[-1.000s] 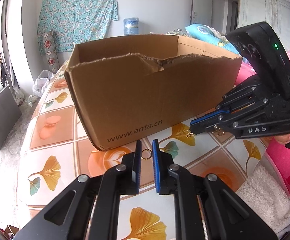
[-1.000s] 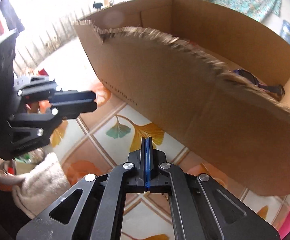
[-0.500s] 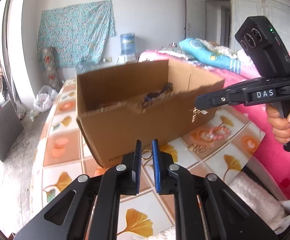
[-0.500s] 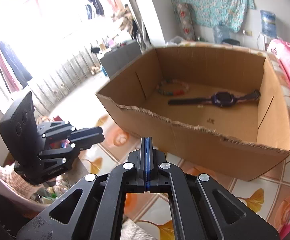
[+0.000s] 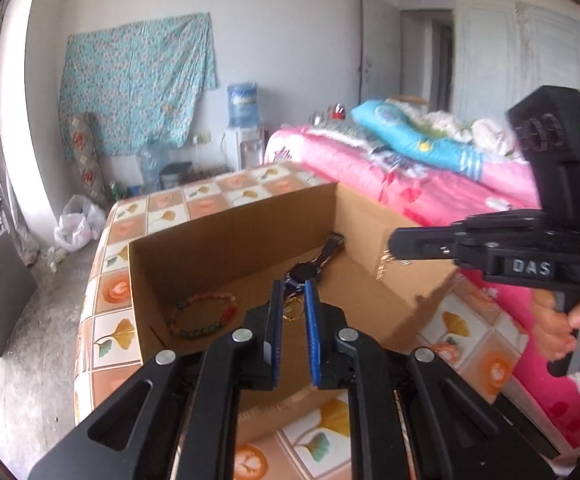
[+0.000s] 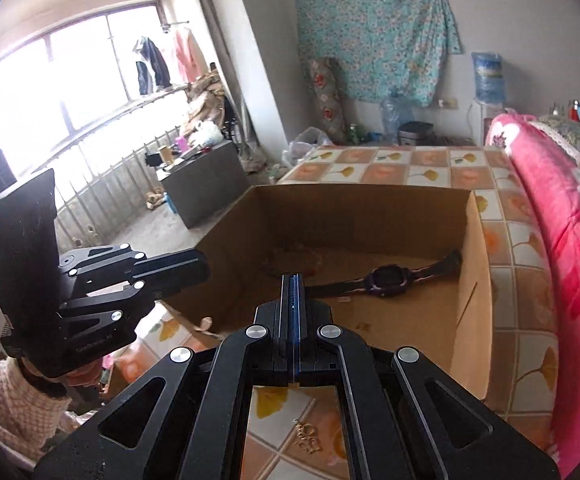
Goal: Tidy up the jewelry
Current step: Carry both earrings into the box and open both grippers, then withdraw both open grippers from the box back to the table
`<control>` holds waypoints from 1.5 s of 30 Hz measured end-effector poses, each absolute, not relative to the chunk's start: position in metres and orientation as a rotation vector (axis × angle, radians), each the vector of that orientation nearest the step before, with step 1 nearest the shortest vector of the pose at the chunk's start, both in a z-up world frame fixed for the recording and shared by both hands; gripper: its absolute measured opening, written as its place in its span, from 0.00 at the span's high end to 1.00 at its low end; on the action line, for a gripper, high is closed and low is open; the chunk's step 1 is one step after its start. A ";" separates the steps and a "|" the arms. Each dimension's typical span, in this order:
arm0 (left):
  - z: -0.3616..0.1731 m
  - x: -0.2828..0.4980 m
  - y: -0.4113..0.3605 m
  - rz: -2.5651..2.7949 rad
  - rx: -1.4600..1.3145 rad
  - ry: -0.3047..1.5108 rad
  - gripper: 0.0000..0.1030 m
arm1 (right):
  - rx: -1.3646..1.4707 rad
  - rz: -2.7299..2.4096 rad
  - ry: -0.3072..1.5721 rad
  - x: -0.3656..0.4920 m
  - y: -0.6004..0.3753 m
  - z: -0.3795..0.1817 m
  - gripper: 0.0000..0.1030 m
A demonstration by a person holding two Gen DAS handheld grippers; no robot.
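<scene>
The left tool point(image 5: 292, 312) hangs over the near edge of the cardboard box point(image 5: 225, 240), its blue-lined fingers a little apart with a small gold ring point(image 5: 292, 309) caught between them — the ring touches both pads, so the tool is clamped on it. The right tool point(image 6: 292, 292) is also above the box's near edge, its fingers pressed fully together; in the left view a thin gold piece point(image 5: 394, 258) dangles at its tip, too small to name.

Below the right tool, on the tiled bench point(image 6: 530, 320) just in front of the box, lies a small gold trinket point(image 6: 306, 432).

Inside the box, a beaded bracelet point(image 5: 203, 314) lies on the floor toward its left side, and a dark watch point(image 6: 386, 278) with a long strap lies across the middle, reaching toward the right wall.

Right of the box, beyond the bench edge, a bed with a pink cover point(image 6: 562, 216) runs alongside. Behind the box the bench stretches on — past it a water dispenser point(image 6: 488, 80) stands against the wall, with a flowered cloth point(image 6: 374, 28) hung on the wall to its left.
</scene>
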State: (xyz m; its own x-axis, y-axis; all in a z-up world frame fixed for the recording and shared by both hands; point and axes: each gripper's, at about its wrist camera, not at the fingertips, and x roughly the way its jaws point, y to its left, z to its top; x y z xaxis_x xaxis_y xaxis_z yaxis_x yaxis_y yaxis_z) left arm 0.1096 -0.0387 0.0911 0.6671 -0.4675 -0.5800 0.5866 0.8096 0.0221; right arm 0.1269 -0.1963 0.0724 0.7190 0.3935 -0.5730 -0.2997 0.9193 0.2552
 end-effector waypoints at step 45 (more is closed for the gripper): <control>0.101 0.089 -0.015 -0.446 0.146 0.651 0.22 | 0.178 0.260 0.548 0.099 -0.223 0.093 0.34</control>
State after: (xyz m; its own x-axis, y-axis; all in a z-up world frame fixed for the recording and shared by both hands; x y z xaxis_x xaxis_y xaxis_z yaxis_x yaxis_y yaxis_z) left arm 0.0893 -0.0150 0.1009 0.7047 -0.3549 -0.6144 0.4450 0.8955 -0.0069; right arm 0.0990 -0.2226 0.0934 0.8222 0.2900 -0.4898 -0.1954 0.9520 0.2356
